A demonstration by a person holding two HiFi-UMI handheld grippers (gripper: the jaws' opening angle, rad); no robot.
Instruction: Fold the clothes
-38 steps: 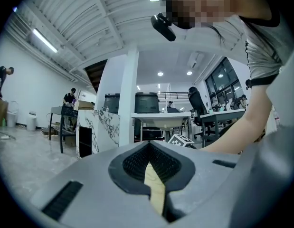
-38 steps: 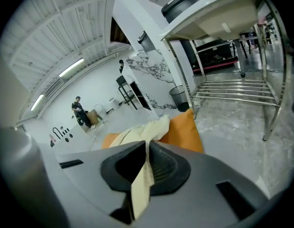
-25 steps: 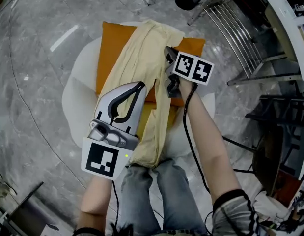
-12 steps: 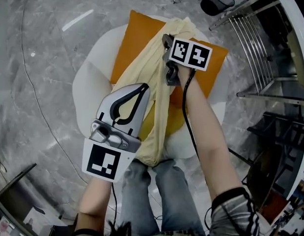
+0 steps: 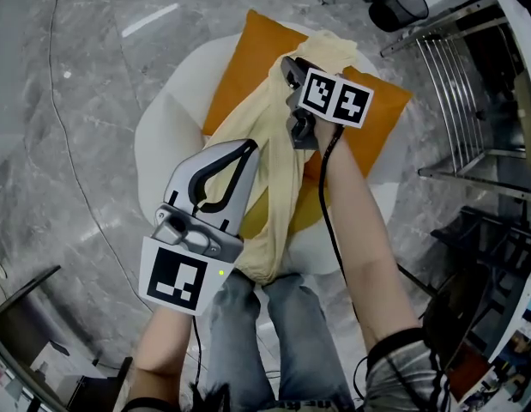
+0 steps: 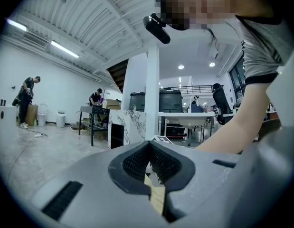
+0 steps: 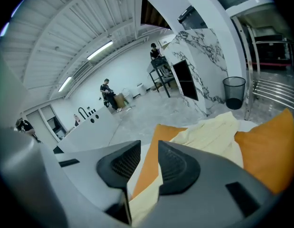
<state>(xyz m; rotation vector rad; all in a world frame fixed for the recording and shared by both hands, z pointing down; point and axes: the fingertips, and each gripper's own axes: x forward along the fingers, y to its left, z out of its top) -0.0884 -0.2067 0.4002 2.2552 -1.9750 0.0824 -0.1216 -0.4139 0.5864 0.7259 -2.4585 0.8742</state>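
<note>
Right gripper [image 7: 149,151], at one o'clock, has just been spreading, the pale yellow fabric garment [image 5: 284,183] loose between its jaws; left gripper [image 6: 148,151], at seven o'clock, still pinches it.

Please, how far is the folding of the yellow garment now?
Done: nothing looks folded; the yellow garment lies as a loose bunched strip over the orange cushion. In hand: the right gripper has just been opening, cloth in its gap but unpressed; the left gripper is shut, grip on cloth unclear. Left: spread it flat, then make every fold.
</note>
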